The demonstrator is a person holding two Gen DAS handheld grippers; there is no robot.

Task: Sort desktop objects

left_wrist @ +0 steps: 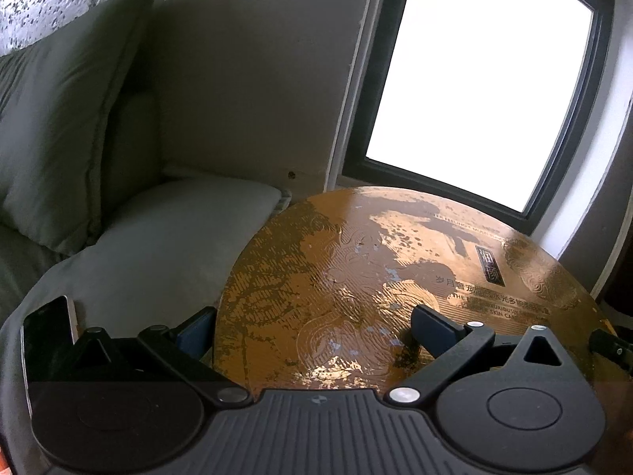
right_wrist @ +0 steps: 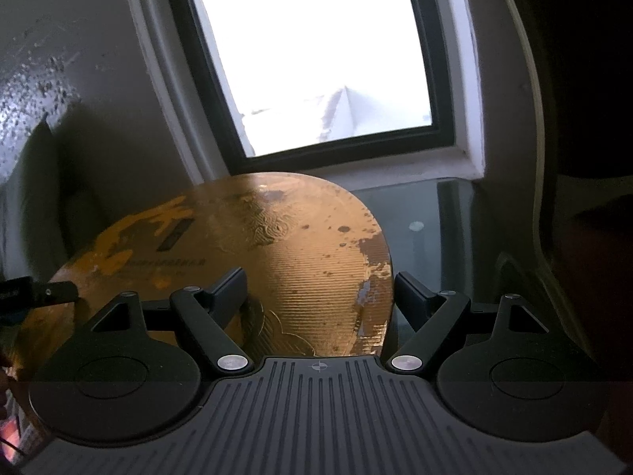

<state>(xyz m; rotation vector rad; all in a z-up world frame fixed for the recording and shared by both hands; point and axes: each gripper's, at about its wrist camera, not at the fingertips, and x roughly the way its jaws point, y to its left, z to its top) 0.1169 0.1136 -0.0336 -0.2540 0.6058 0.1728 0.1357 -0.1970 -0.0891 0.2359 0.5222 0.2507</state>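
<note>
- A large gold box lid (left_wrist: 356,277) with embossed swirls and printed Chinese and English skincare lettering fills both wrist views; it looks like the top of a gift box, seemingly carried between the two tools rather than resting on anything visible.
- The left tongs (left_wrist: 316,328) straddle its left edge, one finger outside, one over the gold face. They seem to be pinching the box's edge, though the contact itself is hidden.
- The right tongs (right_wrist: 318,289) do the same on the opposite edge, jaws wide, apparently closed on the box's side.
- A grip on each side probably keeps so broad a thing level.
- A phone (left_wrist: 47,340) lies on the grey sofa cushion (left_wrist: 158,237) at left.
- A glass bench (right_wrist: 427,217) sits under the window (right_wrist: 316,59), likely the destination.
</note>
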